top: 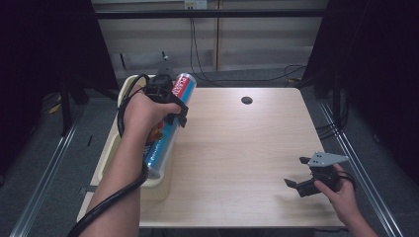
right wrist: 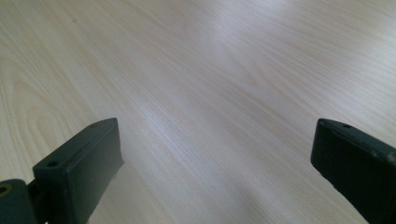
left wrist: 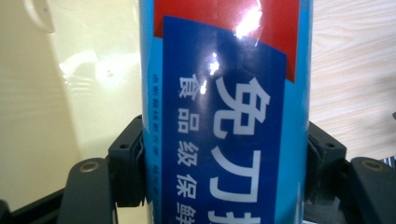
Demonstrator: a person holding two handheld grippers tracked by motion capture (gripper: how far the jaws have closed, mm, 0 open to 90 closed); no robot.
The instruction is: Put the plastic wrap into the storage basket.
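Note:
A long blue and red tube-shaped package (top: 168, 123) with white print hangs tilted over the cream tray (top: 126, 86) at the table's left edge. My left gripper (top: 170, 106) is shut on it near its upper half. In the left gripper view the tube (left wrist: 224, 112) stands between both black pads (left wrist: 128, 163), which press its sides. My right gripper (top: 296, 175) rests low over the table's front right corner, held by a hand, jaws wide apart. In the right gripper view its gripper (right wrist: 217, 163) has only bare wood between the fingers.
The light wooden table (top: 237, 148) has a small dark round hole (top: 246, 100) near its far edge. Cables trail on the floor behind it. Dark curtains stand at both sides, and metal rails run along the floor.

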